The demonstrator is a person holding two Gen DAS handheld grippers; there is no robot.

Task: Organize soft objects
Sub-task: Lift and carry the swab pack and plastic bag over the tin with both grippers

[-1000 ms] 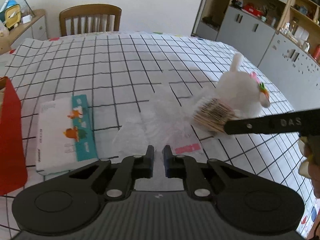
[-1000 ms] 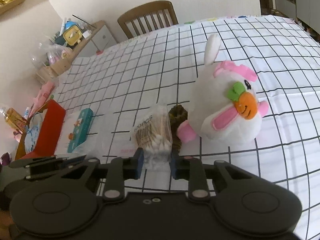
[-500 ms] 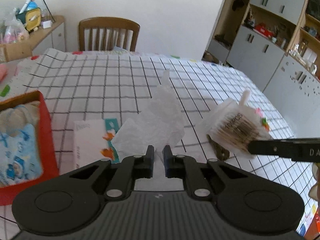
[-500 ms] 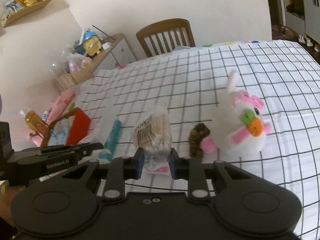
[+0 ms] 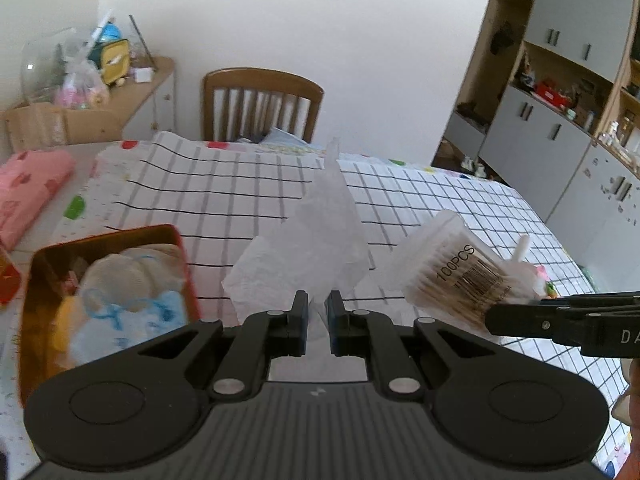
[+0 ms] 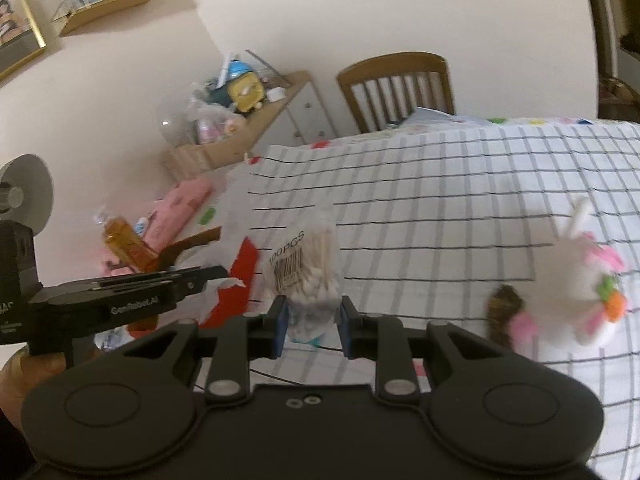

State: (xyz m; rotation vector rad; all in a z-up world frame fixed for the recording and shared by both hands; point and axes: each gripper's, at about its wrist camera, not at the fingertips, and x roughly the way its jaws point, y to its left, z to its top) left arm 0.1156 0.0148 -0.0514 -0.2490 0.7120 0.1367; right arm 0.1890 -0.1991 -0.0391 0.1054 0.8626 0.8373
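Note:
My left gripper (image 5: 317,312) is shut on a white tissue (image 5: 316,224) and holds it up above the checked tablecloth (image 5: 240,196). My right gripper (image 6: 313,326) is shut on a clear bag of cotton swabs (image 6: 306,264), which also shows at the right of the left wrist view (image 5: 456,268). A red box (image 5: 182,264) with soft cloth items inside sits at lower left. A white plush rabbit (image 6: 580,296) lies on the table at the right, with a brown item (image 6: 504,308) beside it.
A wooden chair (image 5: 262,104) stands at the table's far side. A pink folded cloth (image 5: 28,188) lies on the far left. A cluttered sideboard (image 5: 92,92) is at the back left, and cabinets (image 5: 560,120) are on the right.
Both grippers have risen and swung left with their loads. The red box has come further into the left wrist view, and the rabbit has slid to the right in the right wrist view.

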